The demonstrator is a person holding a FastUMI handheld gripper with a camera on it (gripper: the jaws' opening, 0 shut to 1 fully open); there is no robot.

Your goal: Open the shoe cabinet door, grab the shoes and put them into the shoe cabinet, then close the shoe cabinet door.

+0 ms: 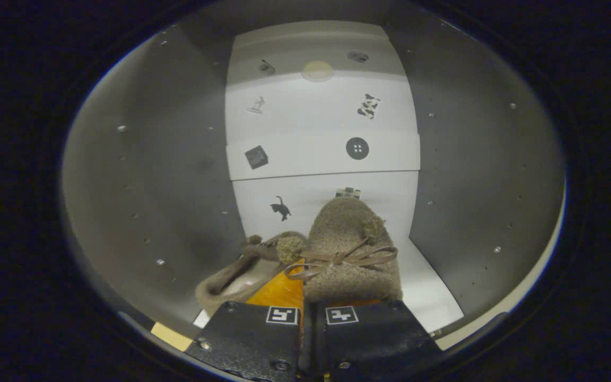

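Note:
I am looking into the open shoe cabinet, with its grey side walls (167, 175) and white back panel (321, 111). A tan fuzzy shoe (350, 239) with a brown bow stands just ahead of my fingers on the cabinet's white floor (427, 286). Its orange lining (279, 292) shows at the fingertips. My gripper (305, 310) is shut on the near edge of this shoe, the fingers almost touching. A second tan shoe (234, 278) lies on its side to the left, against the first one.
Small stickers dot the back panel: a dark cube (256, 157), a button (357, 148), a cat (280, 207). A white shelf edge (326, 172) crosses the back above the shoes. The right part of the floor is bare.

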